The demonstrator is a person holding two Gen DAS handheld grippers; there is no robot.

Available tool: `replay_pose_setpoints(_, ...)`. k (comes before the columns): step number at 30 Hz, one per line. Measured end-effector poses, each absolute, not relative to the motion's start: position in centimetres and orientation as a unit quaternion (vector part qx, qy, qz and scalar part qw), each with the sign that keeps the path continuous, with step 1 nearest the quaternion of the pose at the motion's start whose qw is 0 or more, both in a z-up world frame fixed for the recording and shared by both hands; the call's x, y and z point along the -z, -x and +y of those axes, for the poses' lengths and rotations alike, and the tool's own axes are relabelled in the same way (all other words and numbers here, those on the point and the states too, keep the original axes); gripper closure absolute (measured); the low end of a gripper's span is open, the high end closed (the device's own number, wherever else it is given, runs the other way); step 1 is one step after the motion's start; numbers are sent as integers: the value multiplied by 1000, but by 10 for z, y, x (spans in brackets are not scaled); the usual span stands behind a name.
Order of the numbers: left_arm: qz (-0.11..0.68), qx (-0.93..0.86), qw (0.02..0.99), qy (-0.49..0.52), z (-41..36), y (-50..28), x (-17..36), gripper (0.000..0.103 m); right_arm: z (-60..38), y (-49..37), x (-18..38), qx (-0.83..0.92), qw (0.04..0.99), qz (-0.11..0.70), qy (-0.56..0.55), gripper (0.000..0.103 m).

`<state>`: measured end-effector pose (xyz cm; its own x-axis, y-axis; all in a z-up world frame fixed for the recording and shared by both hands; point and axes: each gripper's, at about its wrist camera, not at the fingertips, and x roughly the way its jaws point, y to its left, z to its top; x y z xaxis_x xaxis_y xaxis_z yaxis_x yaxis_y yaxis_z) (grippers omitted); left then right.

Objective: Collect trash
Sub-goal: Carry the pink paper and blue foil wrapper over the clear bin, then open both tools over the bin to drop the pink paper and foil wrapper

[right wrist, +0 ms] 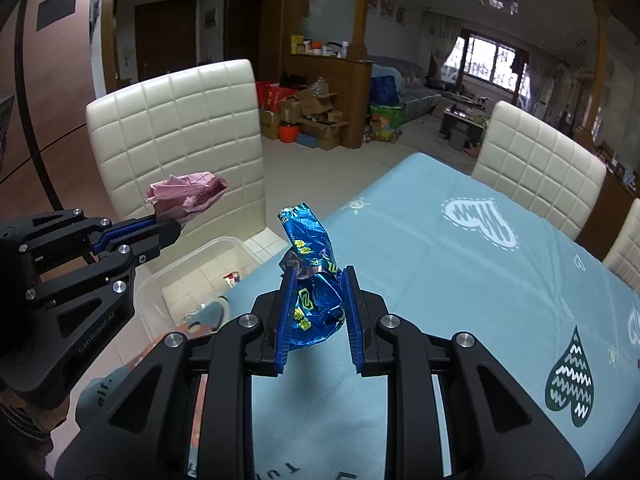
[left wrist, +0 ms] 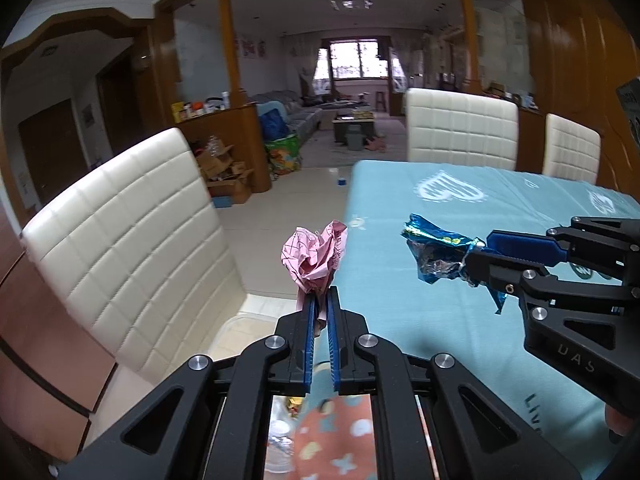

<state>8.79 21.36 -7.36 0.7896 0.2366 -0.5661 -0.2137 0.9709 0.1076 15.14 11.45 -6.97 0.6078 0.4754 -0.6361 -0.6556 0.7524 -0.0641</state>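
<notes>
My left gripper [left wrist: 320, 294] is shut on a crumpled pink paper [left wrist: 314, 258] and holds it in the air over the table's left edge. It also shows in the right wrist view [right wrist: 174, 224] with the pink paper [right wrist: 186, 194]. My right gripper [right wrist: 318, 278] is shut on a crumpled blue foil wrapper [right wrist: 310, 276] above the table. It shows in the left wrist view [left wrist: 476, 258] with the wrapper [left wrist: 436, 252]. A clear plastic bin [right wrist: 160, 284] stands on the floor below the left gripper, with some trash inside.
The table wears a light blue cloth with heart prints [right wrist: 460, 272]. White padded chairs stand at the left [left wrist: 120, 248] and at the far side [left wrist: 460, 128]. Cardboard boxes [right wrist: 316, 116] sit on the floor beyond.
</notes>
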Motion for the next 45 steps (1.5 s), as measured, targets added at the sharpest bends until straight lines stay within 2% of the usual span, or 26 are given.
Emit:
replay_pose_setpoints(10,302,-162,940,-3,257,-72,81,97,156,-143,73,-350,871,303,164,78)
replay_pose_setpoints(36,319,-192,928,23,302,-78,101,94,210,-152,88,-366,857,311,185,78)
replay_pose_setpoints(38,327,-199,924,23,306,-80,103,75,213,-153,90,-364,858,311,188,78)
replay_pose_setpoints(39,327,-206,922,24,308,-79,103,40,214,-153,91,-363,858,311,188,78)
replay_pose_setpoints(40,318,-210,924,27,310,-76,102,21,215,-154,91,-363,858,311,188,78)
replay_pose_setpoints(45,288,-232,929,29,318,-63,94,20,220,-154,93,-364,856,314,191,78)
